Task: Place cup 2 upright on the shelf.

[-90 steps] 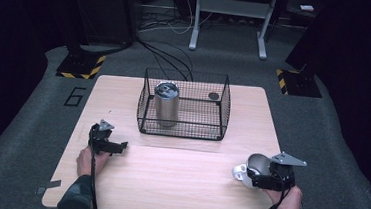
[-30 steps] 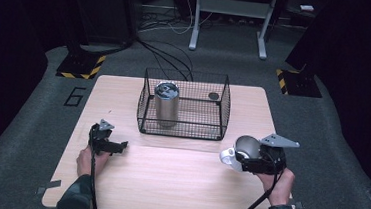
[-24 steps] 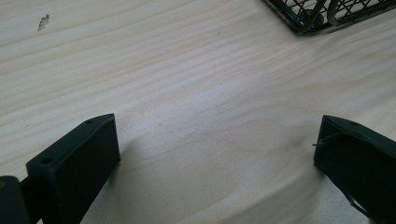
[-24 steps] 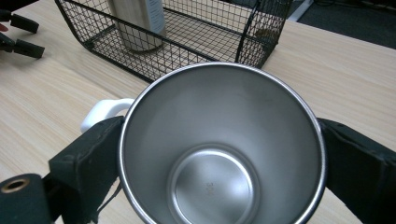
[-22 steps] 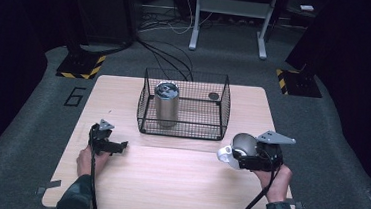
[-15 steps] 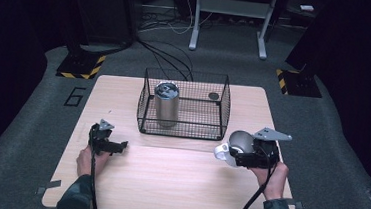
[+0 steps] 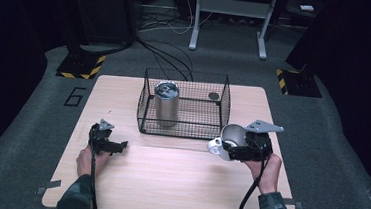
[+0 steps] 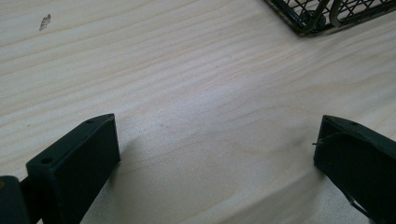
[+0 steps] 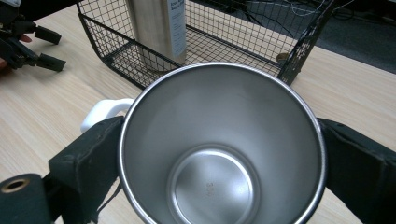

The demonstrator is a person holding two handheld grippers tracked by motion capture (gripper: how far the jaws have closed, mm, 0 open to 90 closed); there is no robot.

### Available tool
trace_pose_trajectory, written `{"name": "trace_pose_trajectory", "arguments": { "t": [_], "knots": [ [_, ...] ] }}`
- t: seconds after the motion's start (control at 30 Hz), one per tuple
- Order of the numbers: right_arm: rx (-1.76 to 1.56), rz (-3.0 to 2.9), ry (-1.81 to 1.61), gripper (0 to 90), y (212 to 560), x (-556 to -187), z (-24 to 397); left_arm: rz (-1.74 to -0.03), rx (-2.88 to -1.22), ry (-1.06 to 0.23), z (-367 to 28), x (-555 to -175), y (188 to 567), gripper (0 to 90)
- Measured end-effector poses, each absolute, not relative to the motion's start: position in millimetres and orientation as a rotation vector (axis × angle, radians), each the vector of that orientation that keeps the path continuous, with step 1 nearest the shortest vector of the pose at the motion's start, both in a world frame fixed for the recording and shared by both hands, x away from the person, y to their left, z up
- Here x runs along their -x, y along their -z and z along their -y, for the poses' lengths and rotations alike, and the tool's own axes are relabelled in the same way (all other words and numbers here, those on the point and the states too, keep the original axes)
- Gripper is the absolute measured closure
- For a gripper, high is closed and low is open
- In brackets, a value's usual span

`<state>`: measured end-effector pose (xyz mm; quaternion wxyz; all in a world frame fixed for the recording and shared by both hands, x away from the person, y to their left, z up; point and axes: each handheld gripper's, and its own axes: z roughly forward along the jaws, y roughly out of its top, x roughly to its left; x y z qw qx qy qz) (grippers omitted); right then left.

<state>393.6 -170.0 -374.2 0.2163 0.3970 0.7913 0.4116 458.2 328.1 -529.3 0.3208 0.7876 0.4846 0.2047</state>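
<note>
My right gripper [image 7: 236, 144] [image 9: 219, 140] is shut on a steel mug [image 7: 232, 135] [image 9: 219, 154] with a white handle [image 9: 103, 113]. It holds the mug just off the front right corner of a black wire basket [image 7: 191, 128] [image 9: 116, 52], with the mug's mouth facing the right gripper view's camera. Inside the basket a tall steel tumbler [image 7: 166, 104] [image 9: 158, 23] stands upright at the left. A small dark round thing [image 7: 214, 95] lies at the basket's back right. My left gripper [image 7: 118, 147] [image 8: 217, 135] rests open on the wooden table [image 7: 167, 178], with bare wood between its jaws.
The basket's front left corner [image 8: 317, 18] lies a little ahead of the left gripper. The table's front half is bare wood. Beyond the table are dark floor, cables and a metal stand [image 7: 229, 17].
My right gripper has carried the mug forward and leftward, from the table's front right up to the basket's front right corner. The left gripper has stayed put.
</note>
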Motion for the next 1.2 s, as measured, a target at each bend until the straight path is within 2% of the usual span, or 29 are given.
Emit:
{"name": "trace_pose_trajectory", "arguments": {
  "t": [1.2],
  "knots": [
    [-1.003,-2.218,-1.148,5.9,335.1,-431.3,131.0,-1.273,-2.071,-0.536,-328.2,-458.5,529.3,0.0]
  ]
}}
